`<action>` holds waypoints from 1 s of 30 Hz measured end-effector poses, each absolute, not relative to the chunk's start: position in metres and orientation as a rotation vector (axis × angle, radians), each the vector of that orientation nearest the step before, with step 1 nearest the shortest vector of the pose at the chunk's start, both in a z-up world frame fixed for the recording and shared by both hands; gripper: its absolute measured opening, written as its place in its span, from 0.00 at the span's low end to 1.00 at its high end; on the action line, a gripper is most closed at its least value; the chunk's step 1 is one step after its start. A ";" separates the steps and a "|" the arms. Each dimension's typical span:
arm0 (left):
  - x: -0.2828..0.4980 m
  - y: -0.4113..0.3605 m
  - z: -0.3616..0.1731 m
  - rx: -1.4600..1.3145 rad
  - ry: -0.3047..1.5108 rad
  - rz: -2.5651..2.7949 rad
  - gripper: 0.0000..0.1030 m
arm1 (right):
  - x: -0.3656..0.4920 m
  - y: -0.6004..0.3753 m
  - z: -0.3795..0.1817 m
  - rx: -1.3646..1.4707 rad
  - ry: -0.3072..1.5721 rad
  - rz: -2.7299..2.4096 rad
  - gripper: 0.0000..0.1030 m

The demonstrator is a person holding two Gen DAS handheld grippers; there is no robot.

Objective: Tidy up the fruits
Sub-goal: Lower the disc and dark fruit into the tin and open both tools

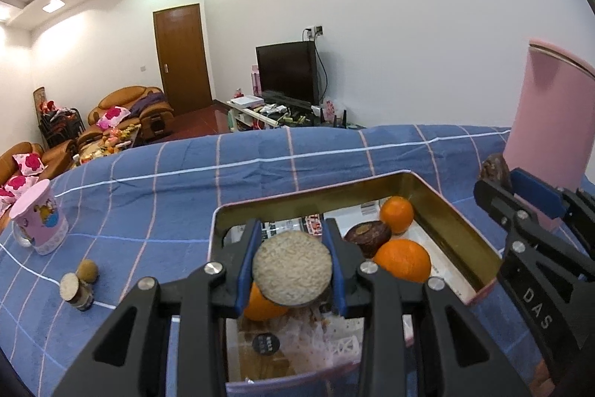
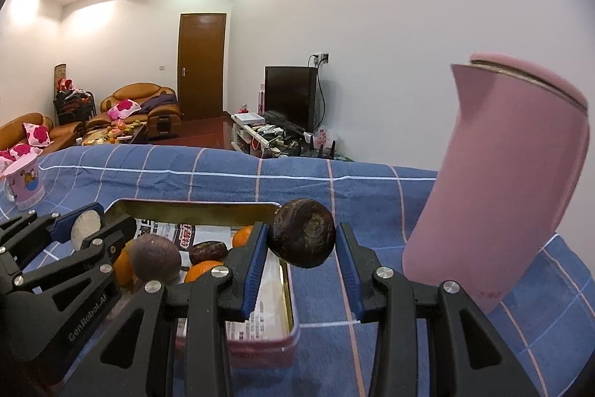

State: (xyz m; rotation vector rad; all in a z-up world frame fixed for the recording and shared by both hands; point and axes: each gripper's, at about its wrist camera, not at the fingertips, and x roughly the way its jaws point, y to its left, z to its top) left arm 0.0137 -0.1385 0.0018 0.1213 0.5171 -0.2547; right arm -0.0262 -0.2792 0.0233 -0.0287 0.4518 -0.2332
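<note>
My left gripper (image 1: 292,266) is shut on a pale, rough, cut-ended fruit (image 1: 292,272) and holds it over the near end of an open pink tin (image 1: 465,222). In the tin lie oranges (image 1: 402,259) and a dark brown fruit (image 1: 368,236). My right gripper (image 2: 302,250) is shut on a dark brown round fruit (image 2: 303,237) above the tin's right edge (image 2: 292,289). The left gripper also shows in the right wrist view (image 2: 89,226). Two small tan fruits (image 1: 79,281) lie on the blue checked cloth at the left.
A tall pink jug (image 2: 509,181) stands right of the tin, close to my right gripper. A pink cartoon mug (image 1: 39,224) stands at the far left. The blue checked cloth (image 1: 167,181) covers the table; its far edge drops to the living room.
</note>
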 end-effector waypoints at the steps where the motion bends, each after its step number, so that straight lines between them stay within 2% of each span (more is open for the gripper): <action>1: 0.016 -0.139 0.002 0.120 0.520 -0.256 0.34 | -0.022 -0.279 0.023 -0.023 0.455 -0.232 0.38; 9: 0.040 -0.144 -0.004 0.119 0.582 -0.255 0.34 | 0.005 -0.282 0.018 0.025 0.514 -0.168 0.38; 24: 0.056 -0.141 -0.003 0.138 0.578 -0.257 0.34 | 0.049 -0.269 -0.007 0.069 0.692 0.060 0.39; 30: 0.056 -0.140 -0.002 0.139 0.578 -0.254 0.34 | 0.050 -0.271 -0.009 0.113 0.702 0.117 0.40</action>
